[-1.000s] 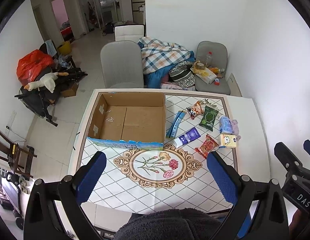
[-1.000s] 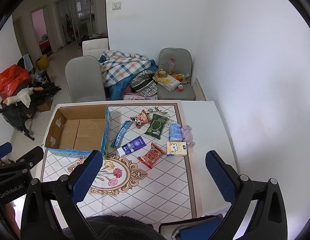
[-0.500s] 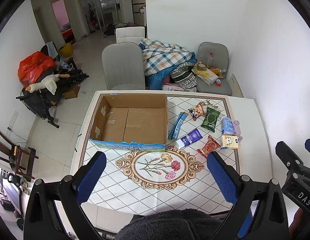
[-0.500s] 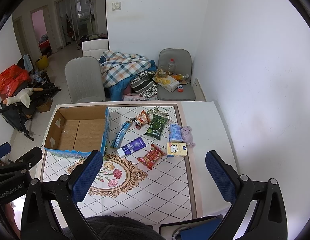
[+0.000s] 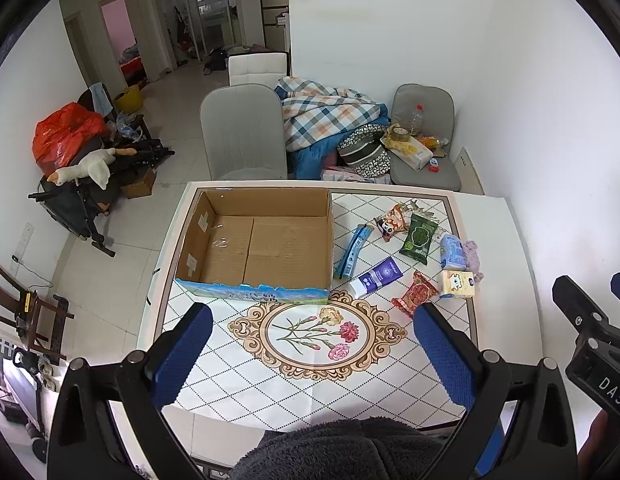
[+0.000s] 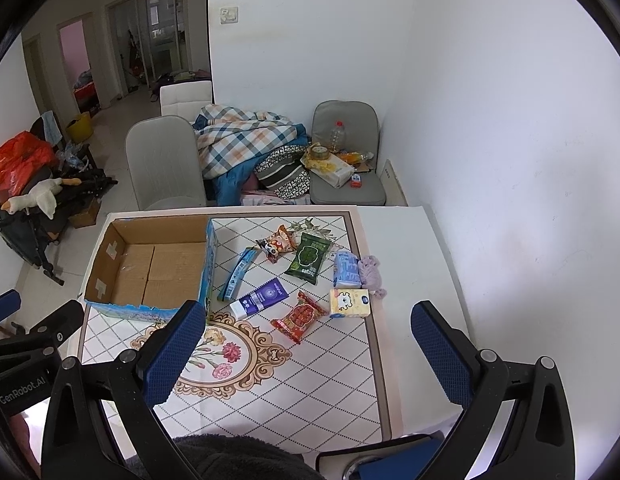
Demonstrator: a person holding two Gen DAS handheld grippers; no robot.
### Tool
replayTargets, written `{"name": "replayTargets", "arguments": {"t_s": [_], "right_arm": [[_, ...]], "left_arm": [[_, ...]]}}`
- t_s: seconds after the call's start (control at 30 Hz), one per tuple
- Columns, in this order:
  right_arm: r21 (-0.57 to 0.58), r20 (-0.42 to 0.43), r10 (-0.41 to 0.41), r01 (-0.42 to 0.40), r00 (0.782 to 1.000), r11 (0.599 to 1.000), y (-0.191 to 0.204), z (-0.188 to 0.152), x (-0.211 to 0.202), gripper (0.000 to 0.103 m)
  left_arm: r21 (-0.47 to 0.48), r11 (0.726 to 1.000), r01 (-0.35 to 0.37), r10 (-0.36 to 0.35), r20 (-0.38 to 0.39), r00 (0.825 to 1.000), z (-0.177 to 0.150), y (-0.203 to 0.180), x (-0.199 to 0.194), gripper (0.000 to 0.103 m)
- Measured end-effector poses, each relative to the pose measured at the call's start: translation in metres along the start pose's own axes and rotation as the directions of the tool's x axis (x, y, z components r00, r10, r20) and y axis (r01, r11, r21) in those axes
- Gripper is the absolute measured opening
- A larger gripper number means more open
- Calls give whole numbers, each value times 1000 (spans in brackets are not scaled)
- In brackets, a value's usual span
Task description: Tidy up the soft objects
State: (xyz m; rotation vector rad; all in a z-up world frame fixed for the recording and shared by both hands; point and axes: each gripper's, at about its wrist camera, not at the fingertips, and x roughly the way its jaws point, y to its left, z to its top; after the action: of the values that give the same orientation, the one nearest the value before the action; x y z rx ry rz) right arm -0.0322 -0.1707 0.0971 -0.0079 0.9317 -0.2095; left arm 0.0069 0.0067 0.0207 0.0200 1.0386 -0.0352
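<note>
An open, empty cardboard box (image 5: 266,240) (image 6: 150,264) sits on the left of the patterned table. To its right lie soft packs: a blue stick pack (image 5: 351,250), a purple tube (image 5: 375,280), a red snack bag (image 5: 415,294), a green pack (image 5: 419,234), a yellow tissue pack (image 5: 457,284) (image 6: 349,302), a blue tissue pack (image 6: 345,270) and a lilac plush (image 6: 369,274). My left gripper (image 5: 310,344) is open and empty, high above the table's near side. My right gripper (image 6: 310,344) is open and empty, also high above the near side.
The table (image 5: 505,240) stands against a white wall on the right. Two grey chairs (image 5: 244,132) and a heap of blankets (image 5: 325,120) stand behind it. A dark fleece sleeve (image 5: 341,448) is at the bottom edge.
Both grippers have risen and pulled back slightly, so the table looks a little farther away. Nothing on the table has moved.
</note>
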Motion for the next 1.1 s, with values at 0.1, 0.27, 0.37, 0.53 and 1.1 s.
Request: {"name": "replayTargets", "arguments": {"t_s": [0.1,0.27,0.37,0.53,1.1], "right_arm": [[0,4,4,-4,1000,1000,0,2,0,103],[-8,9,-2,2,1000,1000,3,2,1,103],[-11,9,-5,5,1000,1000,4,0,1,103],[-11,11,-7,7,1000,1000,4,-1,1,103],[133,-178,58,-34,982,991,-39,-3,102,103]], "left_arm": [[-3,1000,3,-3,-3,1000,1,-2,1,103],[-3,1000,7,-7,-3,1000,2,-3,3,103],[-1,1000,7,-7,-4,1000,2,-4,3,103],[-3,1000,8,-8,-4,1000,1,-4,4,103],[128,992,19,-11,-65,998,41,-60,115,103]]}}
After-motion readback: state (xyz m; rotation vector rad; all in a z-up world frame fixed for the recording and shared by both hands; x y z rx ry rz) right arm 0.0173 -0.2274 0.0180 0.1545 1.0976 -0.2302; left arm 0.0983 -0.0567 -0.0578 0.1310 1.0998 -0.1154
